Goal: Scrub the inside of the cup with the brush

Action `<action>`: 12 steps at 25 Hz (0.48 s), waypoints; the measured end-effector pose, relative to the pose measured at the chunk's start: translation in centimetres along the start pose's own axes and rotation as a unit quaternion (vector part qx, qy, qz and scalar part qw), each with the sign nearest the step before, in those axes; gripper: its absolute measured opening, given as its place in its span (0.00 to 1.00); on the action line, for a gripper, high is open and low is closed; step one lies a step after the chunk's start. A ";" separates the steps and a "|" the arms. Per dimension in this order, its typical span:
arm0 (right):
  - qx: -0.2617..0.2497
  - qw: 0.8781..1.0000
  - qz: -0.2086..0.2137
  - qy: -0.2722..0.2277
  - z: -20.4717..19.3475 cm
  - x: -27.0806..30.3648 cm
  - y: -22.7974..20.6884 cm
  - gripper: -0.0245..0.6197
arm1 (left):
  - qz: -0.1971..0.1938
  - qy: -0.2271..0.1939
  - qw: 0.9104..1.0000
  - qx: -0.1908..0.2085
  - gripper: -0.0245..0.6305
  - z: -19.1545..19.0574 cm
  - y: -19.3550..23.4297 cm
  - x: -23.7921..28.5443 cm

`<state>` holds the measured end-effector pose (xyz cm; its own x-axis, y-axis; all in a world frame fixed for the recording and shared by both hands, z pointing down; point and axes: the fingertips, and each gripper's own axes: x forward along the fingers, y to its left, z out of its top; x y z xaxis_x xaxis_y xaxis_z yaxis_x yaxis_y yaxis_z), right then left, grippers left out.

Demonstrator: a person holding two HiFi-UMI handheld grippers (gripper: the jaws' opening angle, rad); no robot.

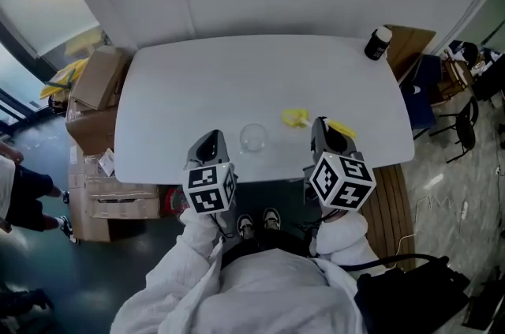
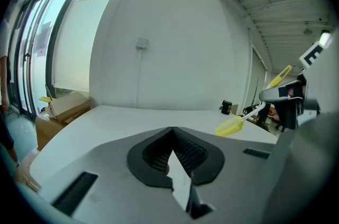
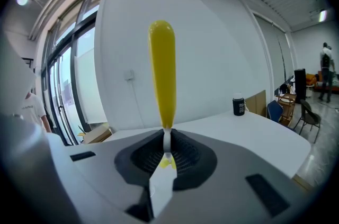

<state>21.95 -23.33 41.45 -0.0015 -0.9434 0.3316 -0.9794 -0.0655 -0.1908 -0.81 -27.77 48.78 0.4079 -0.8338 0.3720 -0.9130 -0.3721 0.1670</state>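
Jaws on the right gripper (image 3: 167,135) are clamping the brush (image 3: 161,74), those on the left gripper (image 2: 172,133) are sitting together empty, and the cup (image 1: 253,137) at its three o'clock is likely awaiting a steadying grip before scrubbing.

the person wears a loose white jacket (image 1: 260,289) with bunched sleeves (image 1: 197,234) and dark-and-white shoes (image 1: 247,226). the left gripper (image 1: 207,143) and right gripper (image 1: 319,125) have smooth grey shells, each topped by a cube (image 1: 210,187) of black-and-white square markers. black ribbed pads (image 2: 186,152) line the jaws.
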 end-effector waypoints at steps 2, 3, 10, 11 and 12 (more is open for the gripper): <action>0.002 1.000 0.008 0.009 -0.3 0.6 0.1 0.17 | -0.004 0.015 1.000 -0.004 0.03 -0.9 0.0 0.3; 0.001 1.000 0.011 0.012 -0.3 0.9 0.1 0.17 | -0.009 0.025 1.000 -0.006 0.03 -1.5 -0.1 0.5; -0.004 1.000 0.011 0.029 -1.0 1.8 -0.5 0.17 | -0.047 0.086 0.995 0.001 0.05 -6.4 -0.9 0.6; -0.006 0.999 0.010 0.031 -1.0 1.7 -0.5 0.17 | -0.058 0.094 0.994 -0.002 0.12 -7.0 -1.1 0.6; -0.008 0.999 0.009 0.033 -1.2 1.7 -0.6 0.17 | -0.068 0.101 0.993 -0.006 0.25 -7.6 -1.3 0.6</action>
<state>22.27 -24.53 43.20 -0.0319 -0.9210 0.3884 -0.9822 -0.0431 -0.1829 0.61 -24.73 55.71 0.5208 -0.6771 0.5200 -0.8496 -0.4706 0.2381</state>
